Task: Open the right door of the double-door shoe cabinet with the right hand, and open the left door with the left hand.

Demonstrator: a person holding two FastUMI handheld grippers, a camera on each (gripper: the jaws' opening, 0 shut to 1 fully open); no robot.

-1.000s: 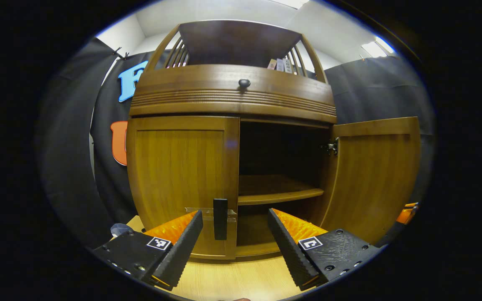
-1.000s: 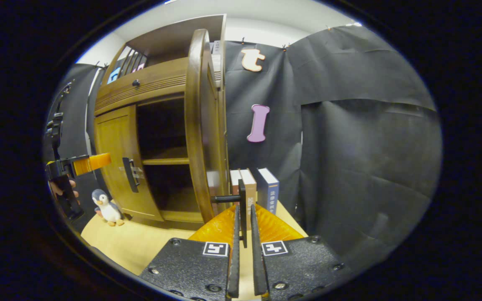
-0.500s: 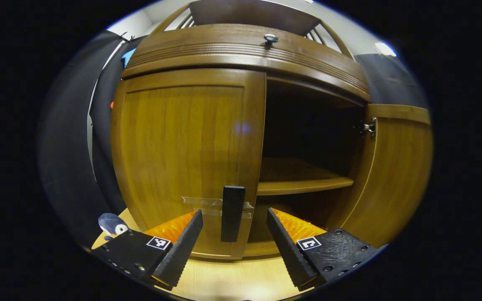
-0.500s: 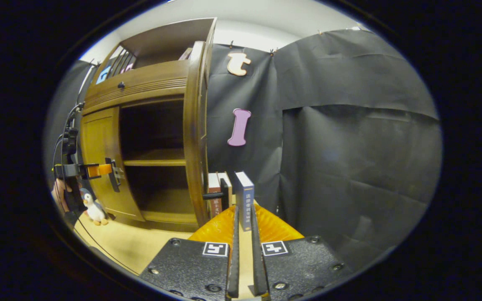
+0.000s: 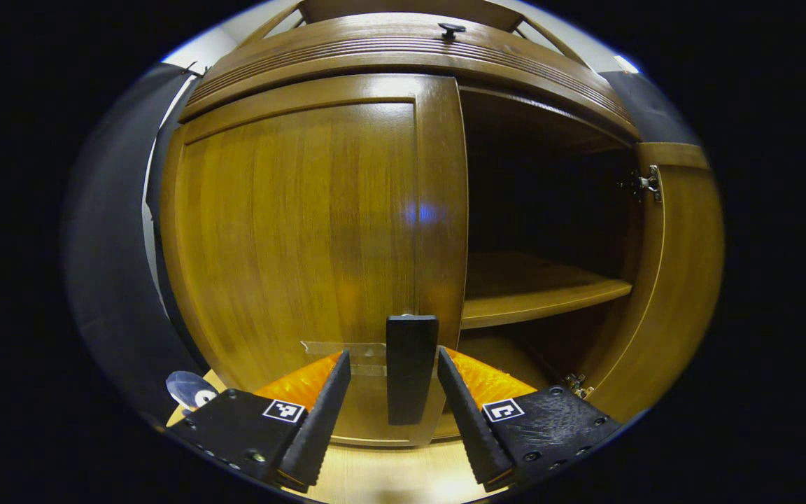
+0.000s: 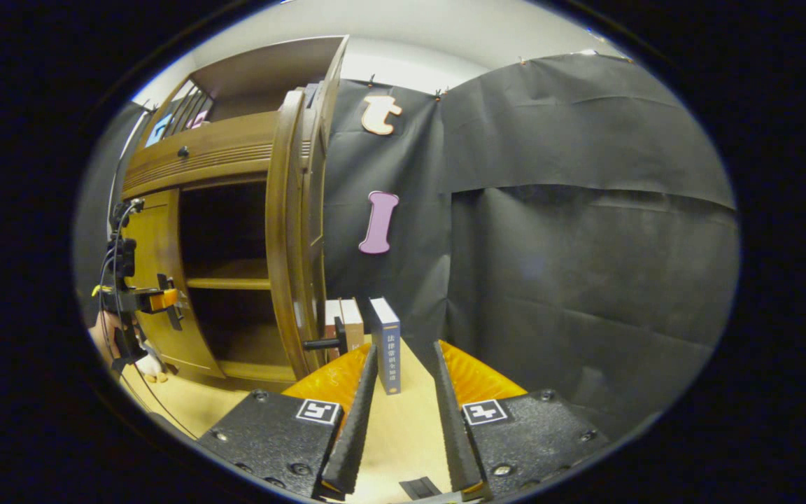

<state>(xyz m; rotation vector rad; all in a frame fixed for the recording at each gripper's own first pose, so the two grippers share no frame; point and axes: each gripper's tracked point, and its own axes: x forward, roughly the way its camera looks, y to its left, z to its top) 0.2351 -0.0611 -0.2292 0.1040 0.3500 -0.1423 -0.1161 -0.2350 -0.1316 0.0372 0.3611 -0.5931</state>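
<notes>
At lower centre, the left door's upright handle (image 5: pixel 411 367) stood between the left claw's (image 5: pixel 394 392) wide-apart, untouching fingers.

Your left gripper (image 5: pixel 394 364) is level and pointing forward, its fingers (image 5: pixel 319 420) spread apart — nothing is pressed between them. Your right gripper (image 6: pixel 403 392) also sits level, its fingers (image 6: pixel 354 427) parted with a clear gap and gripping nothing. In the right gripper view, your left gripper shows far off at the left edge — your hand (image 6: pixel 105 334) wraps its grip.
</notes>
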